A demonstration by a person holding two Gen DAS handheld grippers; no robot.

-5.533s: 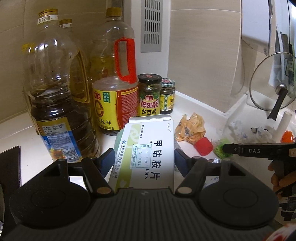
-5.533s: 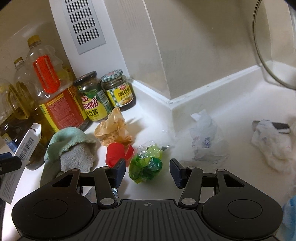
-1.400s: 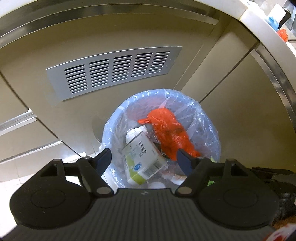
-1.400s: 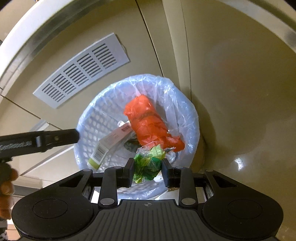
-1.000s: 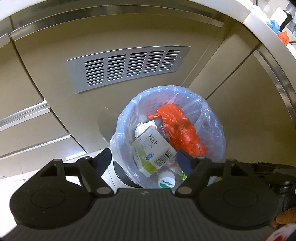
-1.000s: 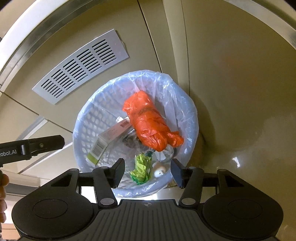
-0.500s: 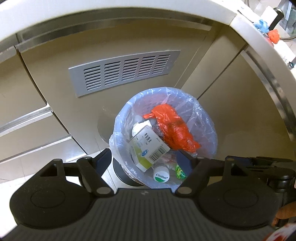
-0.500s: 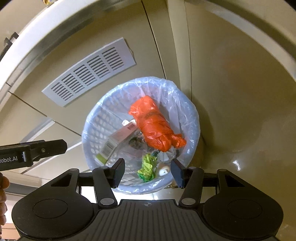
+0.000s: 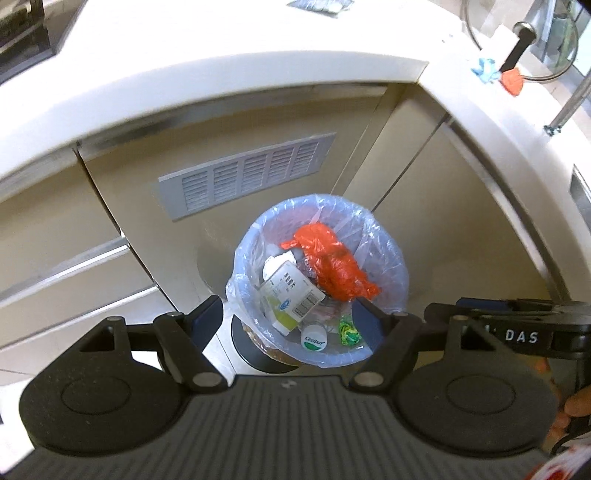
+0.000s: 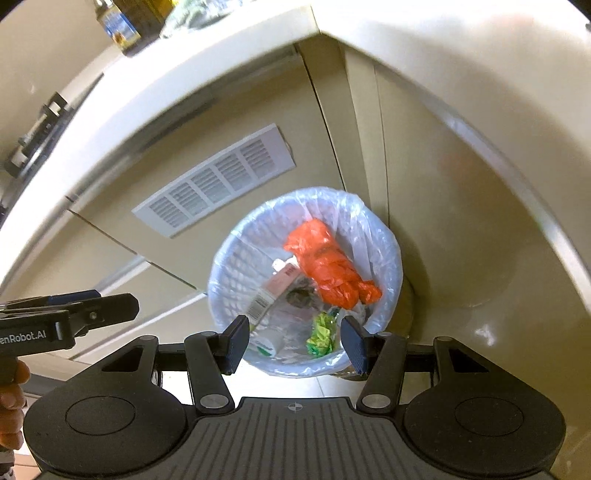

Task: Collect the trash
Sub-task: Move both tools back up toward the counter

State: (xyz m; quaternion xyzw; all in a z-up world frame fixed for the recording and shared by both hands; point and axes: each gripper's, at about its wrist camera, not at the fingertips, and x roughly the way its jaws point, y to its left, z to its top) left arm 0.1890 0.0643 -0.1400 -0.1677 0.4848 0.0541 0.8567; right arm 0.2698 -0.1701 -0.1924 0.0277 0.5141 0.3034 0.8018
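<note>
Both claws [image 9: 290, 319] [image 10: 293, 341] higher above the bin [image 9: 400, 266], apart, empty; oil bottle [image 10: 116, 27] only in right view.

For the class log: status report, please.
Left gripper open, empty. Right gripper open, empty. Box and green wrapper in bin. Nothing in the way.

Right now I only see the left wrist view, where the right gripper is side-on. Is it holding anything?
Observer: No. The right gripper is open, with nothing between its pads.
Reviewer: Anything up top in its view that I lack?
Observer: A dark oil bottle stands near the edge of the counter.
Reviewer: Is the bin solid-walled?
Observer: No. Under the clear liner it is a white mesh basket.
</note>
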